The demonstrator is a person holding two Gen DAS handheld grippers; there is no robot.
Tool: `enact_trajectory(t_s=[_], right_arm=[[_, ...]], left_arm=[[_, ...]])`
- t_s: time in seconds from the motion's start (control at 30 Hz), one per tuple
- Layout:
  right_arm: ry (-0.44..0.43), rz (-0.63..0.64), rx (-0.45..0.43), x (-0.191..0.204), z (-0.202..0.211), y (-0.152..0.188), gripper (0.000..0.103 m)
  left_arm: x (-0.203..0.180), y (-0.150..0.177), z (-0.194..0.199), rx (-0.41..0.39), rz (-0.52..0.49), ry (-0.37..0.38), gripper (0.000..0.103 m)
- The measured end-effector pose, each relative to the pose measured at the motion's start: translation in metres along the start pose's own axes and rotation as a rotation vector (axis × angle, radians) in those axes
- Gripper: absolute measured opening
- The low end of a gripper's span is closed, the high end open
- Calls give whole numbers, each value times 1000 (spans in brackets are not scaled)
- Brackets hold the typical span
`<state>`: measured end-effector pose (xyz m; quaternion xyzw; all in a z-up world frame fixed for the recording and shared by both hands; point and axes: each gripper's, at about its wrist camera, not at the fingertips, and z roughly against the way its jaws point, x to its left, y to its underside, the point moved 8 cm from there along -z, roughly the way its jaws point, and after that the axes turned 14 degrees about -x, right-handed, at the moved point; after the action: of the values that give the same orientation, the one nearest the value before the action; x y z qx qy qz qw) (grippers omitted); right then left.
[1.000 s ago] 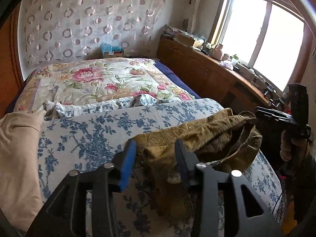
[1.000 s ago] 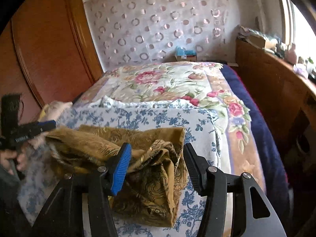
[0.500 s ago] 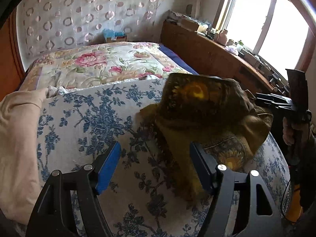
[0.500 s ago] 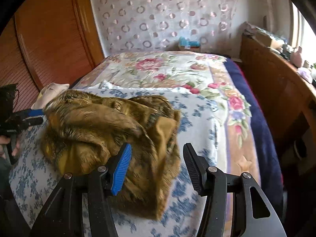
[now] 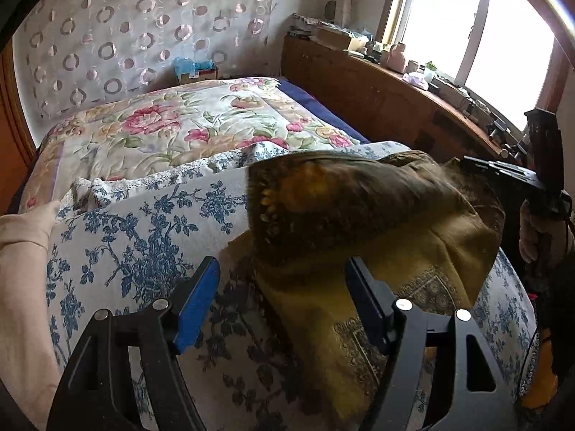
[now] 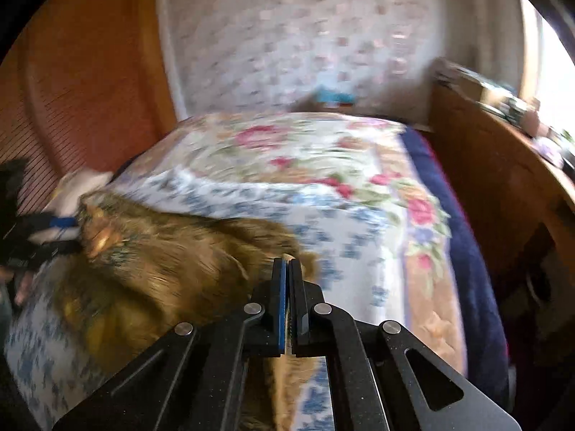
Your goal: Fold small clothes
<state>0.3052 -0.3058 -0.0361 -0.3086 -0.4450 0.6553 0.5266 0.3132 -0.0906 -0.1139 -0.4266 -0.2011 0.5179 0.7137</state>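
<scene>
The bed (image 5: pixel 151 143) fills most of both views, its far half under a quilt with pink flowers (image 5: pixel 201 125) and its near half under a white cover printed with blue flowers (image 5: pixel 136 237). A curtain with ring patterns (image 5: pixel 125 28) hangs behind the head of the bed, a long wooden cabinet (image 5: pixel 377 93) crowded with small items runs along the window side, and a reddish wooden panel (image 6: pixel 79 82) closes off the other side. A pale beige cloth (image 5: pixel 21 287) lies at the near corner of the blue-printed cover. The olive-gold garment (image 5: pixel 377 222) sits heaped on that cover toward the window-side edge, partly lifted and blurred, leaving bare cover open on its other side. The left gripper (image 5: pixel 284 287) stands released, jaws spread, with a fold of the garment between them but the pads apart from it. The right gripper (image 6: pixel 287 273) is clenched tight; it seems to pinch the garment's edge, though the blur leaves that unsure. A hand (image 5: pixel 532 237) grips its handle.
</scene>
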Motion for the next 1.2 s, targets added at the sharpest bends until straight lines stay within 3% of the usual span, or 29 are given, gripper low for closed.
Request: enact_trajectory(t_s=[0.23, 0.3, 0.37, 0.43, 0.57, 0.67, 0.8, 0.9, 1.0, 1.03, 1.07, 1.17, 1.2], right_arm=[[13, -25, 38, 3, 4, 12, 1], [18, -24, 44, 8, 7, 9, 8], [11, -25, 53, 10, 8, 10, 40], [-1, -34, 53, 12, 6, 9, 56], [-16, -22, 92, 13, -2, 22, 67], [-22, -51, 158, 9, -20, 38, 68], [-56, -103, 151, 4, -27, 38, 69], [-90, -95, 149, 8, -28, 37, 68], [-126, -76, 148, 15, -31, 37, 58], [-131, -73, 148, 15, -31, 37, 52], [-132, -71, 145, 13, -33, 39, 44], [-166, -85, 140, 12, -36, 41, 24], [-173, -93, 137, 10, -34, 39, 22]], left_arm=[[17, 7, -18, 39, 24, -44, 73], [19, 9, -22, 49, 34, -41, 73], [21, 10, -26, 55, 42, -41, 73], [22, 11, -29, 59, 49, -41, 73], [25, 11, -33, 59, 69, -39, 71], [24, 9, -35, 57, 78, -22, 62], [23, 6, -38, 54, 96, 0, 56], [19, 4, -41, 56, 115, 33, 43], [18, 3, -42, 55, 115, 32, 28], [16, 3, -42, 57, 118, 44, 14], [14, 4, -41, 64, 121, 60, 9], [6, -1, -29, 39, 83, 60, 7], [3, -6, -20, 15, 81, 65, 7]])
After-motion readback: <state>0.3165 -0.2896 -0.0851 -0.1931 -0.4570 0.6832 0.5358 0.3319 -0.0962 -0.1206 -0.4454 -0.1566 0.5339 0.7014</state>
